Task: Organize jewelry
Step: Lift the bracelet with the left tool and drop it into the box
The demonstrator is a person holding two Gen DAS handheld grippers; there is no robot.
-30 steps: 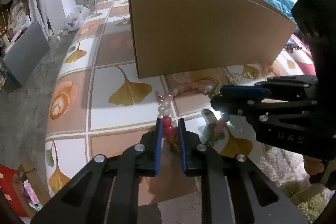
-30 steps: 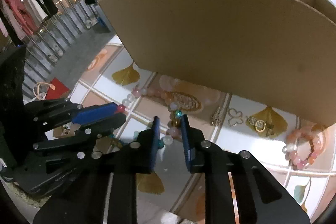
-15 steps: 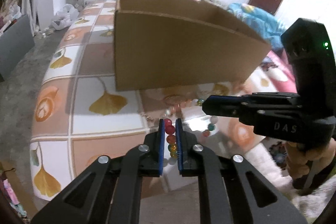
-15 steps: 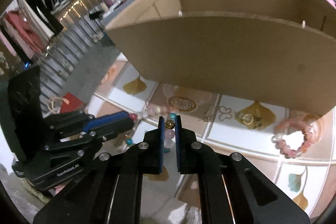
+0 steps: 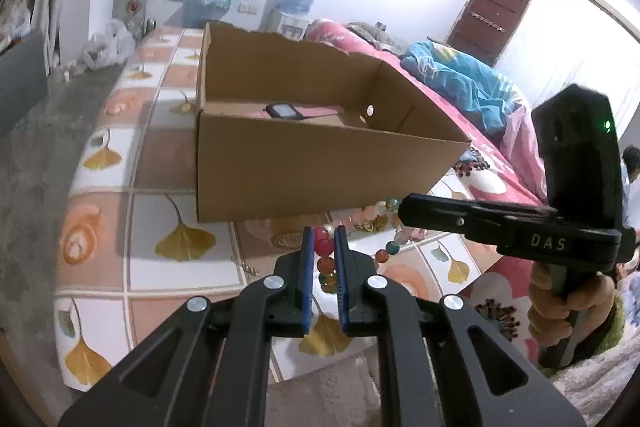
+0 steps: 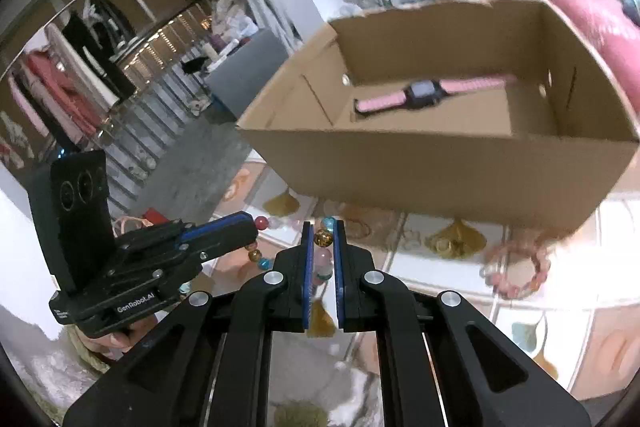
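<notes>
- Left gripper (image 5: 324, 263) clamped on a bead necklace (image 5: 325, 247); red bead sits pinched between my blue pads (image 5: 307, 267), more coloured beads trail down between the fingers.
- Right gripper (image 6: 323, 247) clamped on the same necklace (image 6: 322, 238), gold bead squeezed between its pads, teal bead just above, pale pink ones below.
- Both grippers point down at an angle, side by side, the strand draped between them above the table.
- From left wrist view, right gripper (image 5: 404, 211) comes in from the right, teal bead at its tip, my hand (image 5: 568, 299) wrapped on its handle.
- From right wrist view, left gripper (image 6: 252, 227) comes in from the left, red bead at its tip.
- Cardboard box (image 5: 320, 171) open-topped, standing on the table beyond the grippers.
- Pink-strapped watch (image 6: 424, 95) lies flat on the box floor.
- Tablecloth (image 5: 176, 267) is tiled with yellow leaf prints.
- Pink bead bracelet (image 6: 516, 267) lies on the cloth near the box's front right corner, blurred.
- Small gold pieces lie on the cloth just in front of the box wall; too blurred to name.
</notes>
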